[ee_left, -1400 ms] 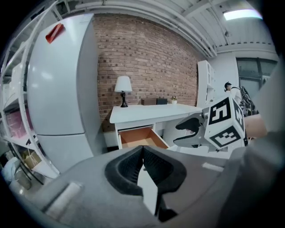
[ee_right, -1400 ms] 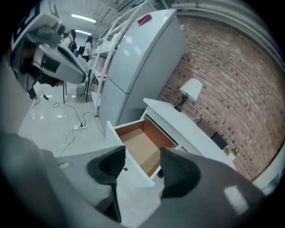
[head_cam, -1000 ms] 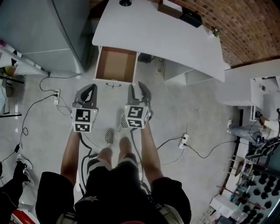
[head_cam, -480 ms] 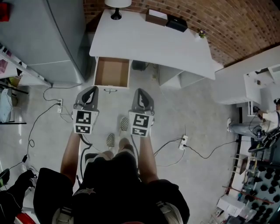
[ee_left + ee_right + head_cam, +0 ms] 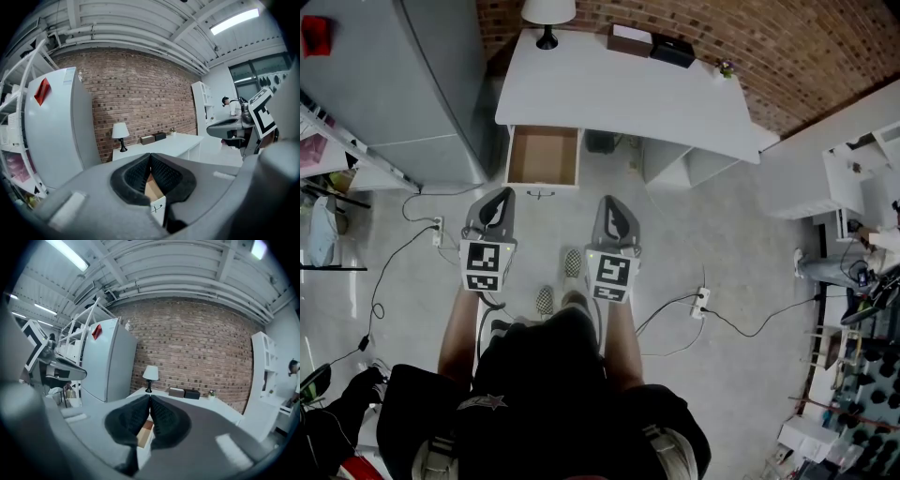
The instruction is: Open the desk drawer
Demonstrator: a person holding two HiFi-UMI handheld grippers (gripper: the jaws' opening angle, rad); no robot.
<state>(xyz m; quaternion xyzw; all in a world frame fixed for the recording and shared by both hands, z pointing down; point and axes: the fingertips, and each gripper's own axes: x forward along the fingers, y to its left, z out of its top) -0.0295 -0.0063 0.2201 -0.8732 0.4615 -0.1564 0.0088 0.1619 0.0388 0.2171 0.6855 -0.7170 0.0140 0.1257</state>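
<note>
The white desk point(image 5: 628, 89) stands against the brick wall. Its left drawer point(image 5: 542, 156) is pulled out, showing an empty brown inside and a small handle point(image 5: 542, 194) on the front. My left gripper point(image 5: 500, 194) and right gripper point(image 5: 610, 201) hover side by side above the floor, short of the drawer front and touching nothing. Both are shut with nothing in them. In the left gripper view the pads point(image 5: 161, 173) meet at the tips of the left gripper point(image 5: 150, 155), and the drawer point(image 5: 152, 187) shows below them. The right gripper point(image 5: 150, 397) is likewise shut, with the drawer point(image 5: 144, 430) behind it.
A grey fridge point(image 5: 403, 84) stands left of the desk, with a wire shelf point(image 5: 337, 141) beyond it. A lamp point(image 5: 547, 14) and two boxes point(image 5: 652, 44) sit on the desk. Cables and power strips point(image 5: 703, 302) lie on the floor. White shelving point(image 5: 853, 178) is at the right.
The right gripper's jaws have closed from open. Both grippers have drawn back from the drawer front and lifted, and the desk now looks farther away.
</note>
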